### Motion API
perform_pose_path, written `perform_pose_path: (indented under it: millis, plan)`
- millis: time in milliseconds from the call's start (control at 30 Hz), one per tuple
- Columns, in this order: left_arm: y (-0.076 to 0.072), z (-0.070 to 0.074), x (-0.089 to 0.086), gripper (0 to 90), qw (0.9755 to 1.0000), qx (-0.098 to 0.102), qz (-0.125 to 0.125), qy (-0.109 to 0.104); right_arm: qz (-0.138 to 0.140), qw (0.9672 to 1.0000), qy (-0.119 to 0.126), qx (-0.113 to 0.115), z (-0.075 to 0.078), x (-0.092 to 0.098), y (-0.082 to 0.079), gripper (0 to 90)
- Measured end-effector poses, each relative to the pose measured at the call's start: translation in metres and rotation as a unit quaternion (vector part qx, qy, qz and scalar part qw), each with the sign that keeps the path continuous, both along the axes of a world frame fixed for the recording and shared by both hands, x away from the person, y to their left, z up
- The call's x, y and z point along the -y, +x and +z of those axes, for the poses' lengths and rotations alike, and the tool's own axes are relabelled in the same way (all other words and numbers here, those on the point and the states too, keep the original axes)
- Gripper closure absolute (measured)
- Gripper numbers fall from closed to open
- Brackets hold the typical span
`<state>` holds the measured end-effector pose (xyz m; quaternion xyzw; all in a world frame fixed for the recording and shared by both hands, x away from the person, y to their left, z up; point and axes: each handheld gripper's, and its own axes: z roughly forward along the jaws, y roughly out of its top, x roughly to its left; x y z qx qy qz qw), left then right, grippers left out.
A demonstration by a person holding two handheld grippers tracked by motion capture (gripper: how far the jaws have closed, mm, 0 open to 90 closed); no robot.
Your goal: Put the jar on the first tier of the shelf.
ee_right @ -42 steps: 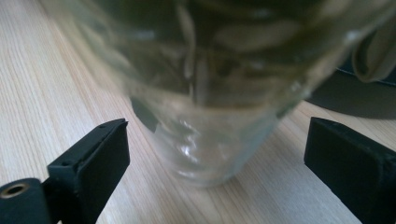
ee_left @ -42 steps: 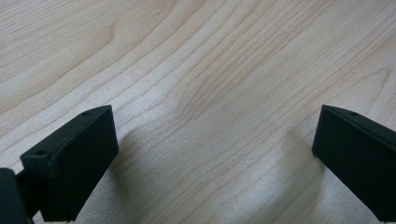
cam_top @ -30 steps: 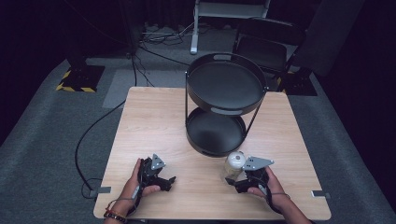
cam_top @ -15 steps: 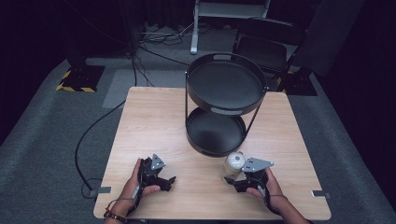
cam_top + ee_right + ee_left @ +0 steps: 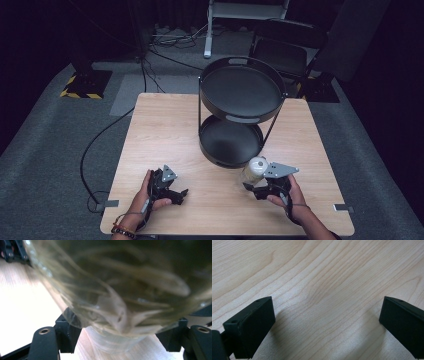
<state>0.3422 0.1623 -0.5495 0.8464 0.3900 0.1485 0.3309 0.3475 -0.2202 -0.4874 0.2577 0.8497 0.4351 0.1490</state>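
Right claw [image 5: 257, 187] pinches a clear round glass jar with white lid [image 5: 253, 170]; it looks smooth, fragile, best held at mid-body. Left claw [image 5: 175, 192] rests spread on the light wooden desk [image 5: 165, 130].

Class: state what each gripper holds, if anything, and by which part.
The right gripper clamps a clear jar by its lower body. The left gripper is open over the table, holding nothing.

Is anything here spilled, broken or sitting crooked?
Nothing stands out. The two-tier black stand sits upright on the wooden table, both trays bare. The right gripper holds a clear jar; no spill around it. The left gripper is open over bare wood.
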Motion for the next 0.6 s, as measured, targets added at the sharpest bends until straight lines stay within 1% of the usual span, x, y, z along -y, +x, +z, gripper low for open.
perform_pose_path:
  millis: [133, 267, 467, 600]
  plan:
    - [0.0, 0.0, 0.0, 0.0, 1.0, 0.0, 0.0, 0.0, -0.007, 1.0, 0.004, 0.003, 0.006, 0.001, 0.004, 29.9]
    - [0.0, 0.0, 0.0, 0.0, 1.0, 0.0, 0.0, 0.0, -0.007, 0.9999, 0.008, 0.006, 0.013, 0.0, 0.008, 29.9]
    - [0.0, 0.0, 0.0, 0.0, 1.0, 0.0, 0.0, 0.0, -0.011, 0.9999, 0.001, 0.009, 0.02, -0.004, 0.017, 29.9]
    - [0.0, 0.0, 0.0, 0.0, 1.0, 0.0, 0.0, 0.0, -0.018, 0.9998, -0.001, 0.007, 0.025, -0.005, 0.024, 29.9]
